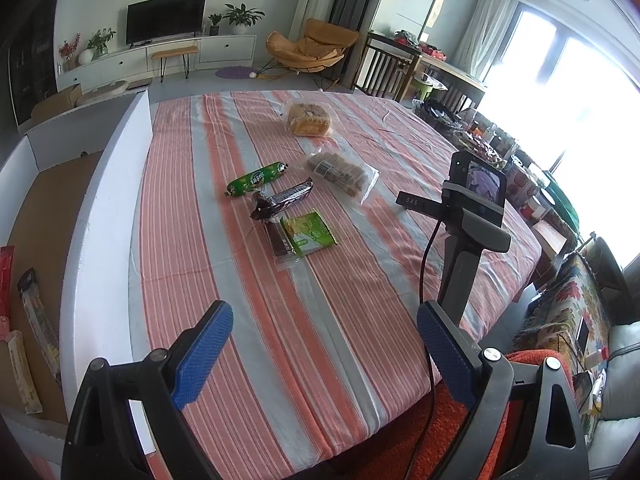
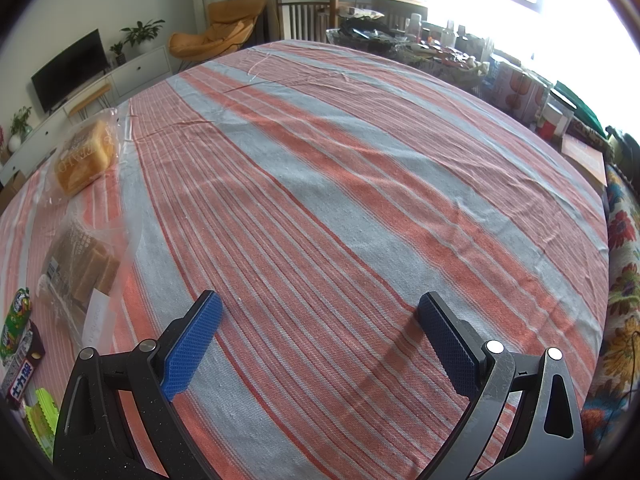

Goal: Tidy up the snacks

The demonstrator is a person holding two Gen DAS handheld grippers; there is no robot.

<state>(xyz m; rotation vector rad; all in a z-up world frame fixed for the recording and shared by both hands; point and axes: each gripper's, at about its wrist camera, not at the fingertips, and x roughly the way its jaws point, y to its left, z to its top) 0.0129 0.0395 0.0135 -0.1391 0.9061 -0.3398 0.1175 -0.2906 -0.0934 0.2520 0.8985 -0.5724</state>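
Blue ribbed pads face each other on both sets of fingers, spread wide with nothing between them: the left gripper (image 1: 324,354) hangs over the near edge of the striped cloth (image 1: 360,280) on the counter, and the right gripper (image 2: 318,344) hangs over a bare stretch of the same cloth, holding nothing either. Just beyond the left one, the snacks lie loose in a small cluster: a light green packet (image 1: 310,234) nearest, touching a clear-wrapped dark brown bar (image 1: 279,245) on its left, then a dark chocolate bar wrapper (image 1: 284,199) lying across the top of that bar, and a green sausage stick (image 1: 256,180) just behind it. A clear bag of brown biscuits (image 1: 340,174) sits a little to the right of those, and further back, well apart from the rest, a bagged loaf of bread (image 1: 311,119). Off the left edge of the counter stands a big open cardboard box (image 1: 108,184), white outside and brown within; along its near inside wall lie a long clear packet of pale sticks (image 1: 38,316), a cream packet (image 1: 24,376) and part of a red one (image 1: 6,280), the rest of its floor bare. To the right stands a black device on a stand (image 1: 476,184).
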